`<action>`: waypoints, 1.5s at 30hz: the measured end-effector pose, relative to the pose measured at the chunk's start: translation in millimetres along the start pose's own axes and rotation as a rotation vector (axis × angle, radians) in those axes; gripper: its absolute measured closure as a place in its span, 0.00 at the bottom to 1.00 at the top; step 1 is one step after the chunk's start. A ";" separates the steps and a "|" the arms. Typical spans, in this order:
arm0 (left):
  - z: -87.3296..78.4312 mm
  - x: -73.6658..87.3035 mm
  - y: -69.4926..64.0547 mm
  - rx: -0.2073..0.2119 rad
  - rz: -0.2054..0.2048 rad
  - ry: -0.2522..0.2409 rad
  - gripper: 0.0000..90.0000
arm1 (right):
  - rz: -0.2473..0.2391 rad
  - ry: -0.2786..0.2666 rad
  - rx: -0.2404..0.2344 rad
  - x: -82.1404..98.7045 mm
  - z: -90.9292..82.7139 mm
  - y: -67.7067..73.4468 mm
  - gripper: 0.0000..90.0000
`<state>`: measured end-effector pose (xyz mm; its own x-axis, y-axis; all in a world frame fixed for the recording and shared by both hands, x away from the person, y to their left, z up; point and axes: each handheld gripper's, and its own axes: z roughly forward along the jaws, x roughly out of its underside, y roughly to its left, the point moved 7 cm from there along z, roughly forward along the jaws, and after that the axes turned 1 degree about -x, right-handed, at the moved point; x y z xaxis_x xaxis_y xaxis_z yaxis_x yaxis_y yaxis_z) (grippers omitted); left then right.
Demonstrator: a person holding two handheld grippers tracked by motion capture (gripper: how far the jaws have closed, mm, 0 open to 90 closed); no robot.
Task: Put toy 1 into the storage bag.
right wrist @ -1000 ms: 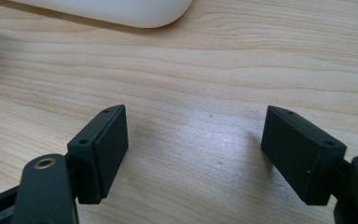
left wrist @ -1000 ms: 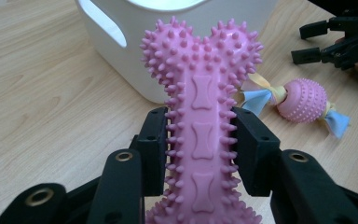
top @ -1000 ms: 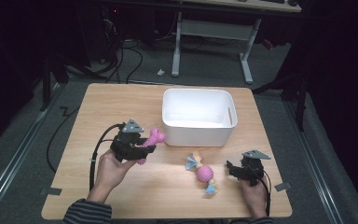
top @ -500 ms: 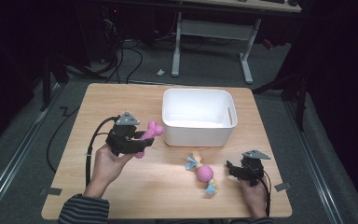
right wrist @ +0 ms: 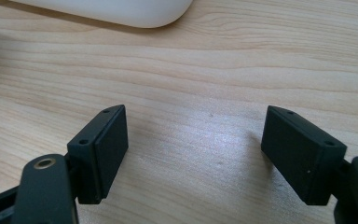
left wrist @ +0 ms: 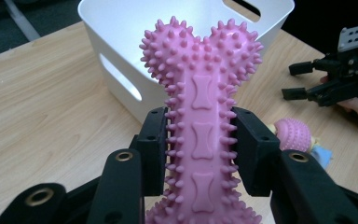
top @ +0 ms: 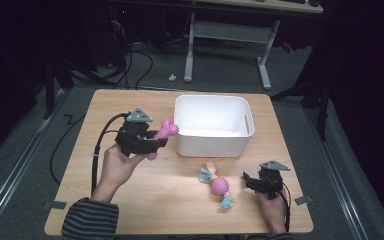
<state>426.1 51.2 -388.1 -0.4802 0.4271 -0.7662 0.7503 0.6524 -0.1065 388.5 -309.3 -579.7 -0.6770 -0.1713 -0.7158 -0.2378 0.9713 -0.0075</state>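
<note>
A pink spiky bone toy [top: 163, 134] [left wrist: 201, 107] is clamped by its shaft in my left gripper [top: 156, 142] [left wrist: 199, 144], lifted off the table just left of the white tub [top: 211, 146] [left wrist: 121, 60]. Its knobbed end points toward the tub. A second toy, a pink ball with yellow and blue frills [top: 218, 186] [left wrist: 292, 134], lies on the wooden table [top: 105, 110] in front of the tub. My right gripper [top: 247, 181] [right wrist: 196, 149] rests low on the table to the right of that ball, its jaws wide apart over bare wood.
The tub's rounded corner [right wrist: 121, 11] edges the top of the right gripper view. Cables and a desk frame [top: 230, 40] stand on the dark floor behind the table. Tape marks sit at the table's front corners.
My left gripper has risen with the pink bone and drifted slightly toward the tub. The right gripper and the ball toy have stayed where they were.
</note>
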 end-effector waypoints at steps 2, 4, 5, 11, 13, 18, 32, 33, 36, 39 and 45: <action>0.9 -3.7 -0.3 0.006 0.003 -0.003 0.66 | -0.003 0.000 0.000 0.0 0.0 0.0 0.26; 2.7 -7.4 -0.9 0.004 0.009 0.001 0.66 | -0.001 0.000 0.000 0.0 0.0 0.1 0.26; 3.7 -9.8 -0.9 0.008 0.011 0.001 0.66 | -0.001 0.000 0.000 0.0 0.0 0.1 0.26; 8.3 -22.1 -1.7 0.014 0.036 -0.006 0.66 | 0.000 0.000 0.000 0.0 0.0 0.1 0.26; 10.5 -27.0 -2.2 0.026 0.043 -0.004 0.66 | 0.000 0.000 0.000 0.0 0.0 0.2 0.26; 19.7 -38.7 -5.3 0.022 0.067 0.017 0.66 | 0.000 0.000 0.000 0.0 0.0 0.1 0.26; 62.6 -66.6 -6.8 0.023 0.063 0.089 0.66 | 0.001 0.001 0.000 0.2 -0.3 0.2 0.26; 67.8 -70.7 -6.9 0.026 0.055 0.096 0.65 | -0.001 0.001 0.000 0.3 -0.2 0.1 0.26; 73.6 -75.1 -6.1 0.023 0.050 0.100 0.65 | -0.001 0.001 0.000 0.3 -0.2 0.1 0.26; 83.8 -79.7 -6.3 0.023 0.044 0.110 0.65 | -0.001 0.001 0.000 0.3 -0.2 0.1 0.26; 101.0 -83.3 -7.8 -0.007 0.087 0.131 0.65 | -0.001 0.000 0.000 0.2 -0.2 0.1 0.26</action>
<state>506.1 -52.7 -387.5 -0.4691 0.5598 -0.6831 0.7885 0.6138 -0.0385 388.2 -309.3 -579.8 -0.6767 -0.1725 -0.7157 -0.2383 0.9711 -0.0087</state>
